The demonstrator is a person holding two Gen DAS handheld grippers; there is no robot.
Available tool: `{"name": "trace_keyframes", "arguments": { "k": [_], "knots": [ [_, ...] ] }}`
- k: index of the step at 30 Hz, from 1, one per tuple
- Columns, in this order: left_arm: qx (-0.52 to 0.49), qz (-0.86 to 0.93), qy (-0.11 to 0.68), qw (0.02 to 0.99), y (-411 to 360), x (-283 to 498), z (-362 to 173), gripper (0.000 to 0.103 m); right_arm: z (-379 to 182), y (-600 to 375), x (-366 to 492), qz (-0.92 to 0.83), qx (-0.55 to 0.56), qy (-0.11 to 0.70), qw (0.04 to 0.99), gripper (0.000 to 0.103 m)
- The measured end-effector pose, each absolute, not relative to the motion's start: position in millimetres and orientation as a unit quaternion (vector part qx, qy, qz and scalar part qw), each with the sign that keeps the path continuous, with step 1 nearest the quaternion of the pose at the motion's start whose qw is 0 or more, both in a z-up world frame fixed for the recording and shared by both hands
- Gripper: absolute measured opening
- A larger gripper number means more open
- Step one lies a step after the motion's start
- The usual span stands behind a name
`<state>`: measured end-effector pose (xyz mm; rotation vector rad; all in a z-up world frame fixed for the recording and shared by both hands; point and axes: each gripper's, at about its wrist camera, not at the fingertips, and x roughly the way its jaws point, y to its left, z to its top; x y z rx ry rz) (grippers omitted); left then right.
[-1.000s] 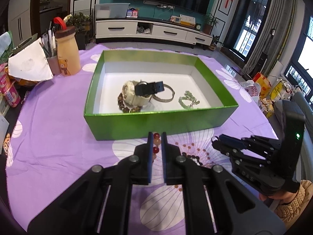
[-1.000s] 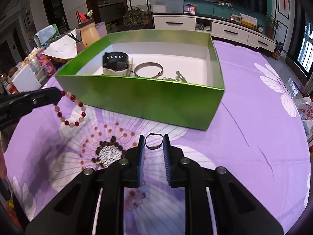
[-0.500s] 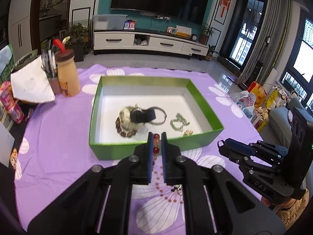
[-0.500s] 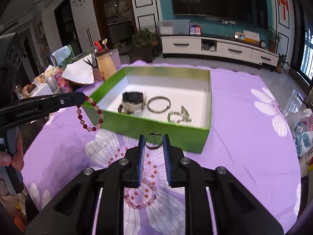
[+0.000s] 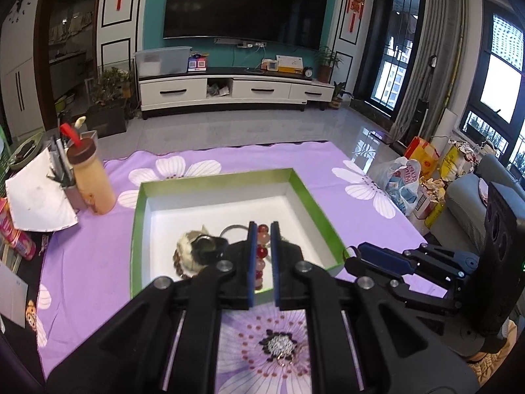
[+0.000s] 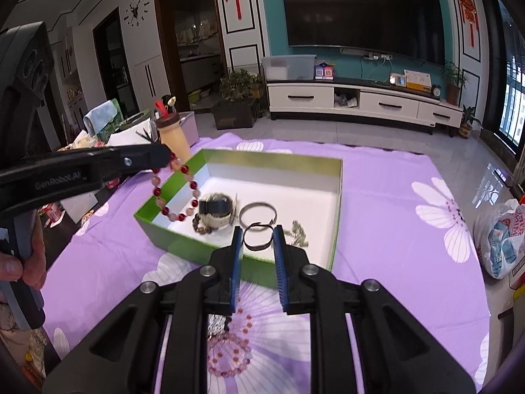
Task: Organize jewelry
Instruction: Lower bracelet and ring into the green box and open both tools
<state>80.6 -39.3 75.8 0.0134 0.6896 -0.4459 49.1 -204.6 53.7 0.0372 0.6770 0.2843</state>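
Pinching tight, left fingers grip beaded bracelet — right fingers clamp ring.

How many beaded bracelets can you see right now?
3: red-and-pink one hanging from the left hand-held gripper, brown one in the green box, pink one on the tablecloth. Others may be hidden.

Dim indoor light, ceiling-lamp glare, warped fisheye edges.

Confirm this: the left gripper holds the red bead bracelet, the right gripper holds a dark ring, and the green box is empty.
One part is wrong: the green box is not empty. The right wrist view shows a watch, a metal bangle and other pieces inside. The left gripper does hold the red bead bracelet, the right gripper the dark ring.
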Motion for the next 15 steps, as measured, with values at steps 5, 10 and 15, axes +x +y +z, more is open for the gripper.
{"name": "trace_keyframes", "arguments": {
  "k": [5, 10, 15],
  "knots": [
    [0.001, -0.222, 0.352, 0.909, -47.9, 98.5, 71.4, 0.007, 55.8, -212.7, 69.5, 0.14, 0.039, 0.337, 0.93, 0.018],
    [0.003, -0.219, 0.368, 0.903, -56.5, 117.9, 61.4, 0.007, 52.7, -216.6, 88.1, 0.14, 0.057, 0.346, 0.926, 0.018],
    [0.006, -0.216, 0.383, 0.898, -62.9, 133.8, 46.8, 0.007, 44.0, -213.6, 103.2, 0.139, 0.059, 0.356, 0.922, 0.018]
  ]
}}
